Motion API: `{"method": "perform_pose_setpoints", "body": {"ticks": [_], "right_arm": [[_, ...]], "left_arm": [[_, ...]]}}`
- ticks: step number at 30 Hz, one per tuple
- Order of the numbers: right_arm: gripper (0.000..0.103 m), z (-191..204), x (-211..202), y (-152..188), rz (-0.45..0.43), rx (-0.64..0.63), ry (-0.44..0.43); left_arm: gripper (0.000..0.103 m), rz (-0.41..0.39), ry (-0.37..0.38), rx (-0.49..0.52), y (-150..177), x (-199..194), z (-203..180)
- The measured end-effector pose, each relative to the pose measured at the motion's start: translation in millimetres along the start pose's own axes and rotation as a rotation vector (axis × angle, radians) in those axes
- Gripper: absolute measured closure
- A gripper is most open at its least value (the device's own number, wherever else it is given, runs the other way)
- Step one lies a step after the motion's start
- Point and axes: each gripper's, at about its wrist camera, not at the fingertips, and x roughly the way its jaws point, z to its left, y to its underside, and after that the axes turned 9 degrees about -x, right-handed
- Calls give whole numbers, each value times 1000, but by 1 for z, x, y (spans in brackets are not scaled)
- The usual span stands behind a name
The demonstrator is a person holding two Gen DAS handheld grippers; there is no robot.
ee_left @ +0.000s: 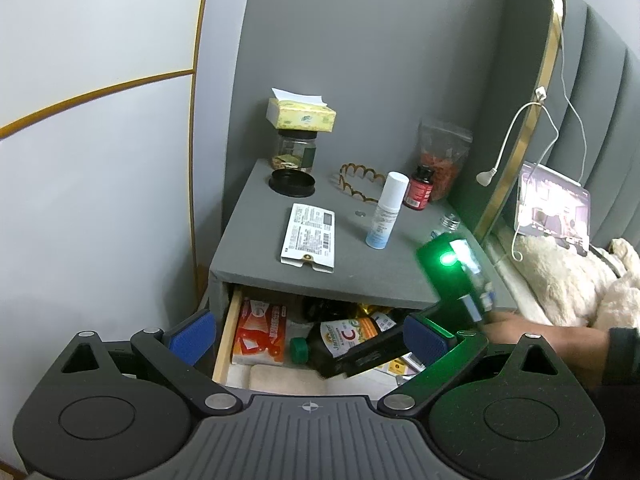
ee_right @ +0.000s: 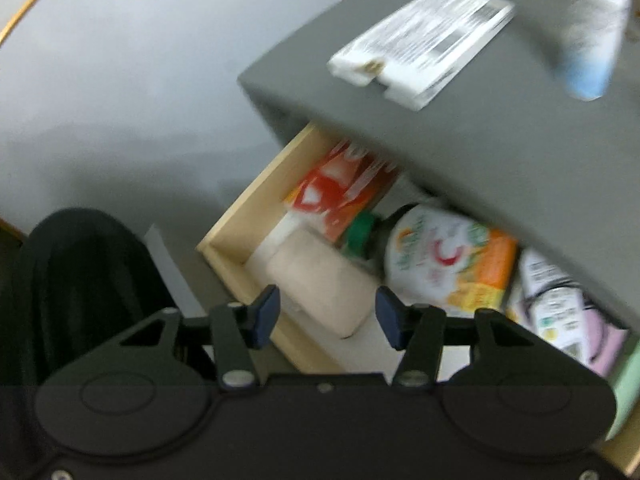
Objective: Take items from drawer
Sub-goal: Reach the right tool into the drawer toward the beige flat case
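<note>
Reaching: our right gripper [ee_right: 326,322] hangs over the open drawer [ee_right: 224,236], pointed steeply down; its view is motion-blurred.
Right jaws: partly apart, nothing between the pads. A beige roll [ee_right: 320,284] lies below them in the drawer's front corner; we cannot tell if there is contact.
Left jaws: left gripper [ee_left: 308,336] spread wide and empty, hovering in front of the drawer.
Drawer, near: beige roll at the front, against the light wooden side wall.
Drawer, middle: orange-and-white box [ee_left: 260,330] along the side wall; beside it a dark bottle [ee_left: 344,338] on its side, green cap [ee_left: 299,350] toward the box, label orange and white with a big red C.
Drawer, far: a white-labelled pack [ee_right: 556,300] and something pink beyond the bottle; details too blurred to read.
Counter: nightstand top [ee_left: 352,248] carries a flat white packet [ee_left: 310,236], a white spray bottle [ee_left: 384,212], a small red-labelled bottle [ee_left: 418,188], a black lid [ee_left: 292,181] and a jar [ee_left: 294,152] with a tissue box [ee_left: 302,114] on top. Whether any came from the drawer, we cannot say.
Progress: our read is partway at best. Drawer open, nothing gripped, several items left inside.
Next: likely the roll or the bottle. The bottle is round and lying flat, so it may roll under the pads.
</note>
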Motion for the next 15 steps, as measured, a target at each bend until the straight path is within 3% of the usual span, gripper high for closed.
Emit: {"method": "perform_pose_setpoints", "body": {"ticks": [6,10,13,15], "right_arm": [[45,-17,36,4,104,196,50],[47,-33,62,17,157,361,-3],[47,-41,64,20,125,472,-91],[44,-42,68,20,125,511,-99]], "left_arm": [[4,-1,4,-11,-1,-1,2],[4,2,1,-14,-1,0,3],[4,6,-3,-17,0,1,4],[4,6,-4,-18,-1,2,5]]}}
